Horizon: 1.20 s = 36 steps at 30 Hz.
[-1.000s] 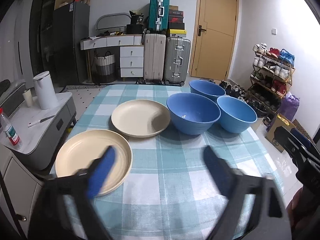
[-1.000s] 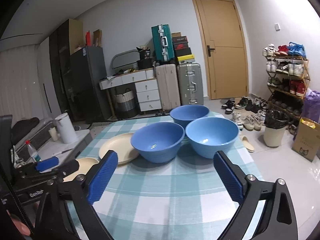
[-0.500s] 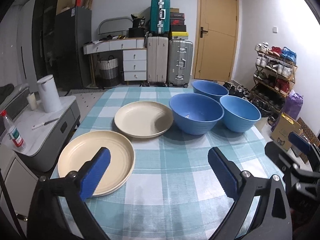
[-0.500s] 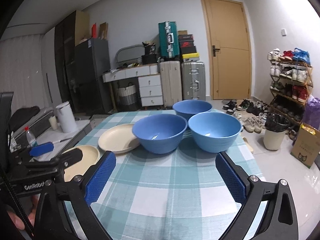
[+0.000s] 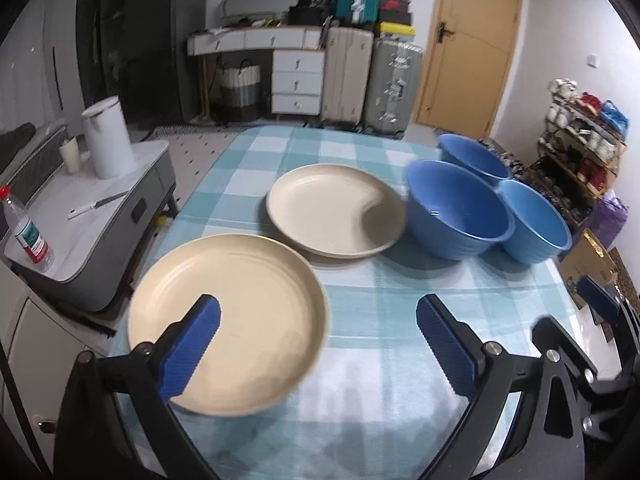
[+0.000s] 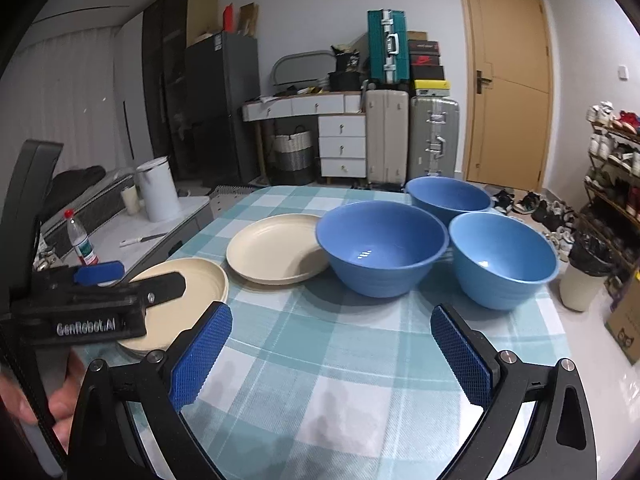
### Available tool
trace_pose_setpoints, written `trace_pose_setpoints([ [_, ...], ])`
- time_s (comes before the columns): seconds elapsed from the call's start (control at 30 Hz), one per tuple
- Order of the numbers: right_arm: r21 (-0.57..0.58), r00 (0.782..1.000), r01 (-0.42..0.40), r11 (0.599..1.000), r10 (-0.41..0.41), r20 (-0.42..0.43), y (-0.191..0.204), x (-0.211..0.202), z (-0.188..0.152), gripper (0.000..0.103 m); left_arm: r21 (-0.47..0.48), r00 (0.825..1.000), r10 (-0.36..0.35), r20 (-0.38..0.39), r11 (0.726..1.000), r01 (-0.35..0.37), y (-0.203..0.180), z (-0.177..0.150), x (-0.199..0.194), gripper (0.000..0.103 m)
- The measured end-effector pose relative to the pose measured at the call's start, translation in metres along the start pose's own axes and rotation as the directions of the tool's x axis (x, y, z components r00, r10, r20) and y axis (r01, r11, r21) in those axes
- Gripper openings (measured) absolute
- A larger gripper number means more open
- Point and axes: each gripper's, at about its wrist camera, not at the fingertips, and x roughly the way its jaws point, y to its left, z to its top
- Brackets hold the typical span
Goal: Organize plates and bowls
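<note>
A table covered by a teal-and-white checked tablecloth (image 5: 360, 360) is seen in both views, with two cream plates and three blue bowls set on it. The near cream plate (image 5: 228, 316) lies at the table's left front corner, and the far cream plate (image 5: 332, 208) sits just beyond it, close beside the middle blue bowl (image 5: 460, 212). The right blue bowl (image 5: 536, 224) and the rear blue bowl (image 5: 472, 156) are packed against the middle one.

The left gripper (image 5: 316, 344) is held with its blue-padded jaws wide apart, its left finger over the near plate; nothing is gripped. The right gripper (image 6: 332, 356) is likewise spread open and empty, above bare cloth in front of the bowls.

Only in the right wrist view is the left gripper's body, marked "GenRobot.AI", seen from the side, reaching over the near plate, with the person's fingers below it. Only there is a white bin (image 6: 580, 280) shown on the floor beside the table. In the left wrist view the right gripper's blue pad (image 5: 600, 300) is glimpsed at the right edge. A white kettle (image 5: 108, 136) and a red-capped bottle (image 5: 28, 232) stand on a grey side cabinet.
</note>
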Motion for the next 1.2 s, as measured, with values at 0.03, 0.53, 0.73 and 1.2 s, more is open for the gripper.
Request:
trace_pose_setpoints([
  [0.03, 0.005, 1.000, -0.011, 1.000, 0.011, -0.006, 0.001, 0.006, 0.002, 0.101, -0.008, 1.000, -0.004, -0.014, 1.000, 0.004, 0.005, 0.006, 0.005, 0.100],
  [0.53, 0.014, 0.994, -0.105, 0.994, 0.105, 0.012, 0.011, 0.071, 0.018, 0.101, -0.025, 0.981, -0.027, -0.194, 0.999, 0.023, 0.055, 0.108, 0.108, 0.099],
  [0.73, 0.016, 0.993, -0.121, 0.993, 0.121, 0.018, 0.015, 0.090, 0.029, 0.101, -0.029, 0.941, -0.068, -0.331, 0.998, 0.062, 0.052, 0.130, 0.167, 0.099],
  [1.2, 0.003, 0.986, -0.163, 0.987, 0.163, 0.032, 0.036, 0.120, 0.049, 0.101, -0.029, 0.874, -0.088, -0.478, 0.996, 0.085, 0.055, 0.135, 0.238, 0.061],
])
